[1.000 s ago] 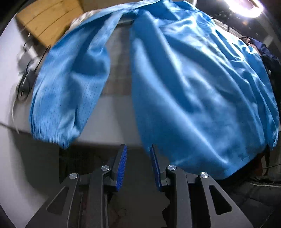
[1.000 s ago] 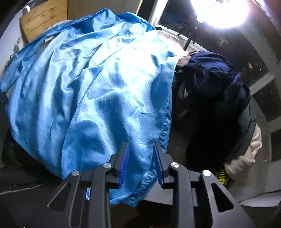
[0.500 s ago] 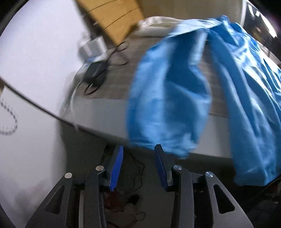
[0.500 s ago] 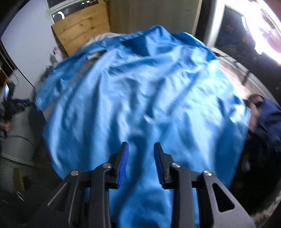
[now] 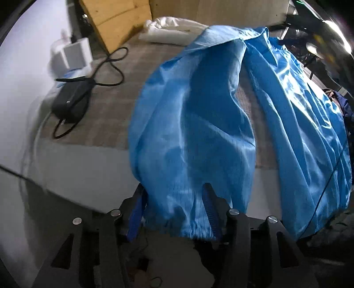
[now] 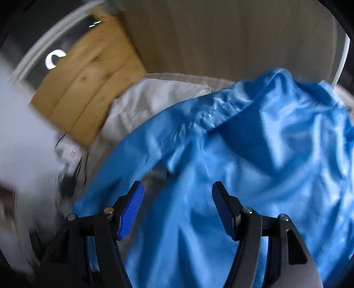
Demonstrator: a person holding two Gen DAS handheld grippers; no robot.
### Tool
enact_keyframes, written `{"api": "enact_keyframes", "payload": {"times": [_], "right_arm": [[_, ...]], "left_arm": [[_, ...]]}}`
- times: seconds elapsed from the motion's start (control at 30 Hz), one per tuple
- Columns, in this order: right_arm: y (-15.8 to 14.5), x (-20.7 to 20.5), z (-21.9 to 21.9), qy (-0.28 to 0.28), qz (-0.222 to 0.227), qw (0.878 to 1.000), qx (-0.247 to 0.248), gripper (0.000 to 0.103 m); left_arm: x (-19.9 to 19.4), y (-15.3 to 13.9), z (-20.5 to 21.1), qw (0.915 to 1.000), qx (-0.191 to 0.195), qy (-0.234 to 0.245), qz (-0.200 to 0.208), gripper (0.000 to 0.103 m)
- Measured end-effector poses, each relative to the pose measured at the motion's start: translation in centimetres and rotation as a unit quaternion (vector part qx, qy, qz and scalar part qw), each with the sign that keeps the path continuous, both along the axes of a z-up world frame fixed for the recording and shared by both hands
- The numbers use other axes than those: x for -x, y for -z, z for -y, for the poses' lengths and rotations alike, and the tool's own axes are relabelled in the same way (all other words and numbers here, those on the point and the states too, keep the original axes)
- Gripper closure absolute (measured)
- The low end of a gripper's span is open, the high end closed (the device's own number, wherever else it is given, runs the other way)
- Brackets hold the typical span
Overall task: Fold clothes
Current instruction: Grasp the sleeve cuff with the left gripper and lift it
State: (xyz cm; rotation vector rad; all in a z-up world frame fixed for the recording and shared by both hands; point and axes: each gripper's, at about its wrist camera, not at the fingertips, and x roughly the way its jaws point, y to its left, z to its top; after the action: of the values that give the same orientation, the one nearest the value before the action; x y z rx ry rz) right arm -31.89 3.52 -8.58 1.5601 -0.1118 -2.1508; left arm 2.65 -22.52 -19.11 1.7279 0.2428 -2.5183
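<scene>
A shiny blue jacket point(image 5: 287, 115) lies spread over a grey-covered surface point(image 5: 106, 124). One sleeve point(image 5: 190, 133) runs toward me and hangs over the near edge. Its gathered cuff point(image 5: 177, 223) sits between the blue pads of my left gripper point(image 5: 173, 199), which is open wide. In the right wrist view the jacket point(image 6: 243, 177) fills the lower right, its collar point(image 6: 276, 79) bunched at the far end. My right gripper point(image 6: 178, 188) hovers open above the jacket near the shoulder and sleeve point(image 6: 132, 159), with nothing held.
A black power brick point(image 5: 70, 99) with a looped cable point(image 5: 115, 64) and a white box point(image 5: 75, 53) lie at the left. A white cloth point(image 5: 172, 28) and a wooden board point(image 5: 119, 20) stand at the back. Dark clothes point(image 5: 345, 106) pile at the right edge.
My left gripper swung left to the hanging sleeve and now straddles its cuff, jaws wider. My right gripper left the hem, rose over the jacket toward the collar and opened wider.
</scene>
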Motion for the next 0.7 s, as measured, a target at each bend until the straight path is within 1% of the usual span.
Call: {"api": "enact_keyframes", "payload": {"times": [0.03,0.07,0.1,0.13,0.23,0.27,0.3,0.33,0.37,0.47,0.53,0.57,0.63,0.7], "right_arm": [[1.0,1.3,0.6,0.014,0.015,1.000,-0.001,0.040],[2.0,2.5,1.2,0.027,0.029,0.999,-0.002,0.040],[2.8,3.5,1.6,0.040,0.040,0.998,0.001,0.040],[3.6,4.6,2.0,0.055,0.050,0.997,0.010,0.040],[4.7,6.5,2.6,0.072,0.057,0.995,0.031,0.040],[4.6,6.8,2.6,0.073,0.054,0.995,0.037,0.042],[3.7,6.6,2.3,0.063,0.044,0.996,0.036,0.049],[2.8,6.5,1.9,0.053,0.033,0.997,0.034,0.082],[2.0,6.3,1.6,0.043,0.022,0.998,0.033,0.101],[-0.7,5.9,0.7,0.014,-0.010,0.999,0.029,0.101],[-2.5,5.6,0.0,-0.006,-0.032,0.999,0.026,0.101],[-3.4,5.4,-0.3,-0.016,-0.042,0.999,0.025,0.101],[-5.2,5.1,-0.9,-0.036,-0.064,0.997,0.022,0.101],[-7.0,4.8,-1.6,-0.055,-0.085,0.995,0.019,0.101]], "left_arm": [[0.2,0.0,0.0,1.0000,-0.004,0.005,0.000,0.060],[0.3,0.0,-0.1,0.9999,-0.008,0.010,0.000,0.074],[0.4,0.0,-0.1,0.9998,-0.012,0.016,0.000,0.094],[0.4,-0.1,-0.1,0.9997,-0.014,0.019,-0.002,0.100],[0.1,-0.6,0.0,0.9994,-0.019,0.028,-0.008,0.101],[0.0,-0.9,0.0,0.9994,-0.014,0.028,-0.011,0.101],[-0.2,-1.2,0.1,0.9995,-0.010,0.028,-0.013,0.101],[-0.3,-1.6,0.1,0.9995,-0.006,0.028,-0.015,0.101],[-0.5,-2.2,0.3,0.9995,-0.001,0.025,-0.020,0.101],[-1.4,-4.5,0.5,0.9990,0.016,0.017,-0.038,0.101],[-2.4,-7.0,-0.5,0.9976,0.038,0.017,-0.055,0.101],[-2.1,-7.7,-0.3,0.9968,0.050,0.016,-0.060,0.101],[-3.2,-10.1,-1.7,0.9942,0.075,0.020,-0.074,0.101],[-4.4,-12.3,-4.4,0.9914,0.096,0.028,-0.084,0.101]]}}
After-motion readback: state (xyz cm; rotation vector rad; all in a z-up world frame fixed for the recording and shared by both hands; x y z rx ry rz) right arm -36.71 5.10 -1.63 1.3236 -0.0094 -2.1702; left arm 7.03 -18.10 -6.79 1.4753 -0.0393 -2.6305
